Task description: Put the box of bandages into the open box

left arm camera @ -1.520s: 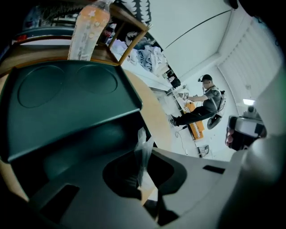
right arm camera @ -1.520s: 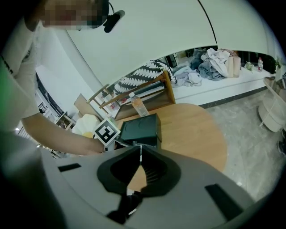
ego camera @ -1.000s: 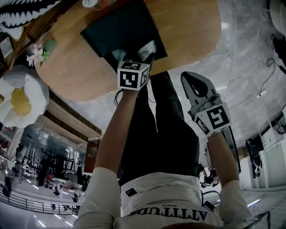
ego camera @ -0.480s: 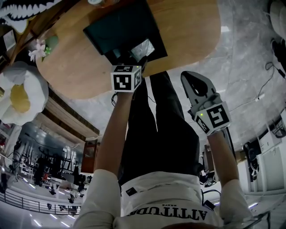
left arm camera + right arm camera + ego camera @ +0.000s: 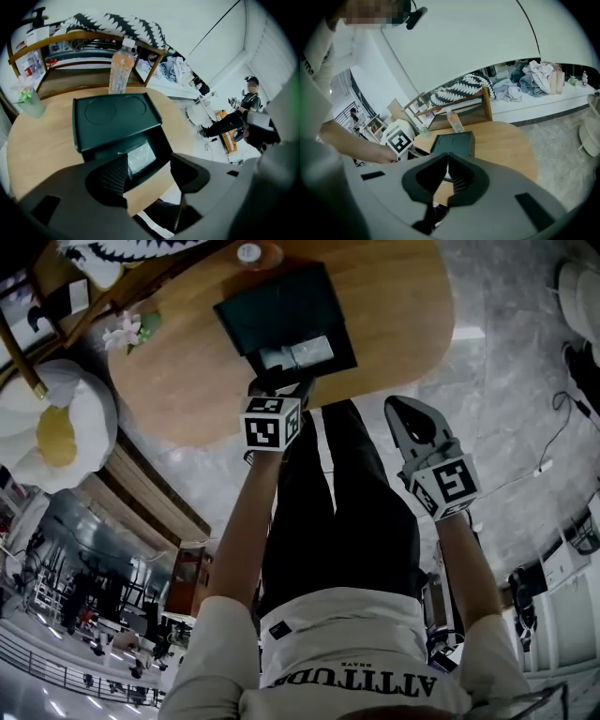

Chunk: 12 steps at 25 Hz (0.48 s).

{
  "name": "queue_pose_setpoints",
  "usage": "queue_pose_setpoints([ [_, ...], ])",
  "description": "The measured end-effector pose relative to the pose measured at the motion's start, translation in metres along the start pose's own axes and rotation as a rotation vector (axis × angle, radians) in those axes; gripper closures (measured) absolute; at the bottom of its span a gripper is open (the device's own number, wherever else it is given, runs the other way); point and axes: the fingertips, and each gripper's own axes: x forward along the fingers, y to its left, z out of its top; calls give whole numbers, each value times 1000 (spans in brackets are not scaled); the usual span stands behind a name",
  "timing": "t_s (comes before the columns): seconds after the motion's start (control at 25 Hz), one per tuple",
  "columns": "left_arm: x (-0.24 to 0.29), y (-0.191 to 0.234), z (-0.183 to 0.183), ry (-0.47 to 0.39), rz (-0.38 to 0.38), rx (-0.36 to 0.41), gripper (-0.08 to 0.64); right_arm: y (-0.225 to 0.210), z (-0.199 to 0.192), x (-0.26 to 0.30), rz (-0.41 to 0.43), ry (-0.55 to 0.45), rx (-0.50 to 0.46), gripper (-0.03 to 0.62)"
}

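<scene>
Bandages box lies in open box; it looks light and slippery, so hold its 2 long sides. Left gripper, at 6 o'clock, has just opened and is empty; right gripper is clenched, empty.

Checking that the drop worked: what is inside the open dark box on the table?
A pale, shiny box of bandages lies inside the open box. The left gripper, its jaws just opening and gripping nothing, covers the interior's near-left part, so anything there cannot be seen.

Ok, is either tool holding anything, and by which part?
Nothing. The left tool has just opened, empty; the bandage box lies in the open box. The right tool is shut, empty.
</scene>
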Motion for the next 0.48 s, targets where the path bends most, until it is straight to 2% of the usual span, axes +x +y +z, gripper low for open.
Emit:
queue_pose_setpoints([
  [0.2,-53,-31,9,-63,-5,13,267,19,24,-33,-8,-22,-16,569],
  [0.48,-133,-68,31,-172,2,54,319,36,59,-79,-34,-46,-86,569],
])
